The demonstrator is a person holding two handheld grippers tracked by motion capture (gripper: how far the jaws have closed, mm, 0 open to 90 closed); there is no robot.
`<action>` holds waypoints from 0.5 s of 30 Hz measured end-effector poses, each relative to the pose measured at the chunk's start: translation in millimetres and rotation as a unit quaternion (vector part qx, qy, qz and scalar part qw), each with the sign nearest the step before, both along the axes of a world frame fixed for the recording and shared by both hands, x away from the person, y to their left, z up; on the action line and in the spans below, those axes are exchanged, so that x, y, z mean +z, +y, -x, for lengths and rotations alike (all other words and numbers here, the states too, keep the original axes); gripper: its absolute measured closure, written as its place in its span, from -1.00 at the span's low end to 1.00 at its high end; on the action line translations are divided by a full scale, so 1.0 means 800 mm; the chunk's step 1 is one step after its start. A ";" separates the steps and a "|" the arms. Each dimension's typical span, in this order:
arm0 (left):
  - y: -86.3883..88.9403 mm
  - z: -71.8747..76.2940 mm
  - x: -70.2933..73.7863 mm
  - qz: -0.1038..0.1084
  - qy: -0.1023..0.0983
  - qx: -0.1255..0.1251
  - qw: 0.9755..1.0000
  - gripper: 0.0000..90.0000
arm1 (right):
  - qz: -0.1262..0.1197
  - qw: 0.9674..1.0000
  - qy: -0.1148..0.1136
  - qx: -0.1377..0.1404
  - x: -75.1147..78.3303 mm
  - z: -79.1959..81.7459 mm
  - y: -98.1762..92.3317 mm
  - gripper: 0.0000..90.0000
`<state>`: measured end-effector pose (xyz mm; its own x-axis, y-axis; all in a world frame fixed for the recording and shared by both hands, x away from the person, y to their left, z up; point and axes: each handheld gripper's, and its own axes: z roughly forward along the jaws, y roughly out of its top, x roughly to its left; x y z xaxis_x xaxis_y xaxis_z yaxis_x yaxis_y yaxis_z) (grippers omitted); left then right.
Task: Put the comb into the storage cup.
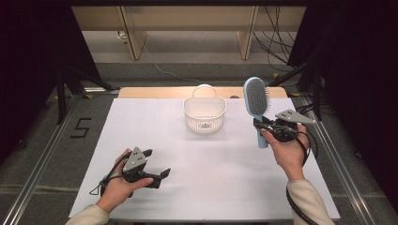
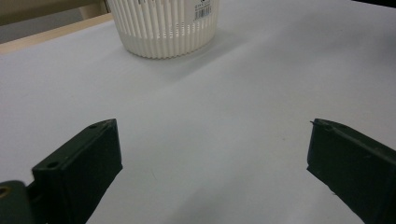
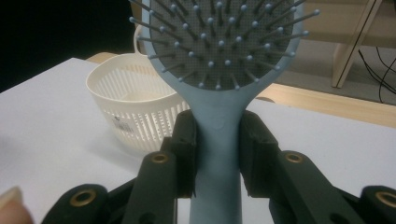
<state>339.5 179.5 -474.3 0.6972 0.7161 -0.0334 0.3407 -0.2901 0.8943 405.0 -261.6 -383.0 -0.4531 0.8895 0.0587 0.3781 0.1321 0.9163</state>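
Note:
A light blue hairbrush [image 1: 257, 101] with a grey bristle pad stands upright over the table's right side. My right gripper [image 1: 264, 125] is shut on its handle [image 3: 217, 140], the jaws pressing on both sides just below the brush head. A white slotted basket [image 1: 204, 114] with a carry handle stands at the back centre of the white table, to the left of the brush [image 3: 135, 112]. My left gripper [image 1: 158, 166] rests low at the front left, open, with nothing between its jaws [image 2: 212, 154]; the basket [image 2: 163, 25] stands well ahead of it.
The white table top [image 1: 206, 168] ends in a wooden strip at the back [image 1: 155, 92]. Dark stands and cables sit on the floor to both sides, and wooden furniture legs rise behind the table.

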 end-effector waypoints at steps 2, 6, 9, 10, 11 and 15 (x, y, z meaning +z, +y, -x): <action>0.000 0.000 0.000 0.000 0.000 0.000 1.000 -0.95 | -0.001 1.000 -0.001 -0.001 0.001 0.000 0.000 0.57; 0.000 0.000 0.000 0.000 0.000 0.000 1.000 -0.95 | -0.004 1.000 -0.003 -0.002 0.001 0.000 0.001 0.57; 0.000 0.000 0.000 0.000 0.000 0.000 1.000 -0.95 | -0.005 1.000 -0.004 -0.001 0.002 0.000 0.001 0.57; 0.000 0.000 0.000 0.000 0.000 0.000 1.000 -0.95 | -0.004 1.000 -0.005 -0.001 0.002 -0.001 0.002 0.57; 0.000 0.000 0.000 0.000 0.000 0.000 1.000 -0.95 | -0.005 1.000 -0.006 0.000 0.002 -0.001 0.002 0.57; 0.000 0.000 0.000 0.000 0.000 0.000 1.000 -0.95 | -0.007 1.000 -0.007 0.000 0.003 -0.001 0.003 0.57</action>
